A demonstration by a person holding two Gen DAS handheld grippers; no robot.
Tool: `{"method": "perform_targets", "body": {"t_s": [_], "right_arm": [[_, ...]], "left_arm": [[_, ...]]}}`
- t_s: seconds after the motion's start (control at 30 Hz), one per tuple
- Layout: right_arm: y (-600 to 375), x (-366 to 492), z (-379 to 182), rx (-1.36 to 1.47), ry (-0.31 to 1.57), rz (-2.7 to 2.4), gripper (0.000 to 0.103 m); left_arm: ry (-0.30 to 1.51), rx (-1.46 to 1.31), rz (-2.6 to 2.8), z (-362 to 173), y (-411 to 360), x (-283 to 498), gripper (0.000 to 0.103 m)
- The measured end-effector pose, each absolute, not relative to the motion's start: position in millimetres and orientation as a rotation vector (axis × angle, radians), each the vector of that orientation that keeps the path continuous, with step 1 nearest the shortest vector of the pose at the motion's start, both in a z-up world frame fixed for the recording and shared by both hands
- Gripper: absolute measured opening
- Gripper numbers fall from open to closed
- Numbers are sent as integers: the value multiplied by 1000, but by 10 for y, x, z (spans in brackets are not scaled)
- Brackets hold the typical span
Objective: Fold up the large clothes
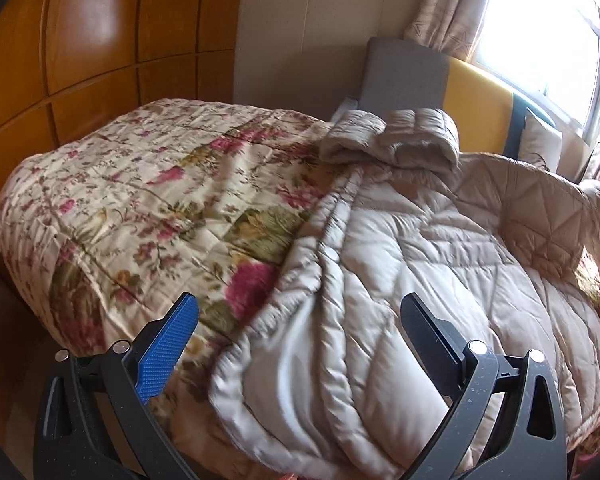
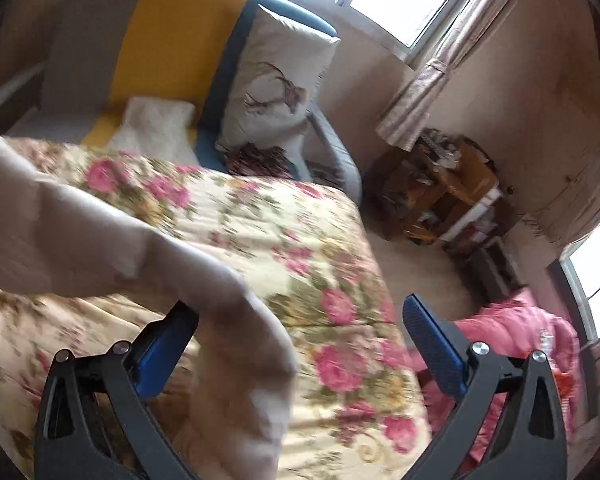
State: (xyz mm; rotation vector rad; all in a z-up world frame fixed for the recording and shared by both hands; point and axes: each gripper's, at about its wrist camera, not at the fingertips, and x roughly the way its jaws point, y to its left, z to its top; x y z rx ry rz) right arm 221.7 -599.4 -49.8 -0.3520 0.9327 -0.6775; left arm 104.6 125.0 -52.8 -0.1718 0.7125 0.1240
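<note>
Bare bedspread (image 1: 140,184) left — seemingly unobstructed

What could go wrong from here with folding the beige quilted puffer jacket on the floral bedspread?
The beige quilted puffer jacket lies bunched, its hood crumpled, so a fold may trap creases. Both the left gripper and right gripper are open, holding nothing. A sleeve near the floral bedspread edge could slide off.
</note>
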Motion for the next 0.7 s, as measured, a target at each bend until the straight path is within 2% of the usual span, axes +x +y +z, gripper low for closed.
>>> {"method": "perform_targets", "body": {"t_s": [0.1,0.2,0.27,0.37,0.47,0.6,0.67,0.7], "right_arm": [[-6524,1921,-488,-250,984,-859,101],[-6689,1482,-347,37,873,-861,101],[-6443,1288,-337,181,787,-688,101],[-5912,1220,-575,317,780,-347,101],[-5112,1358,-999,364,858,-12,101],[-4373,1685,-1441,386,949,152,101],[-4141,1836,-1634,459,985,229,101],[-4046,1888,-1714,498,1004,252,91]], "left_arm": [[721,-176,113,-554,1292,1096,100],[741,-177,92,-613,1285,1146,100],[750,-166,79,-665,1263,1169,100],[779,-190,11,-784,1264,1249,100],[851,-267,-30,-917,1323,1359,100],[878,-330,-77,-1016,1415,1428,100],[888,-311,-90,-1017,1379,1425,93],[898,-303,-114,-1006,1341,1410,77]]}}
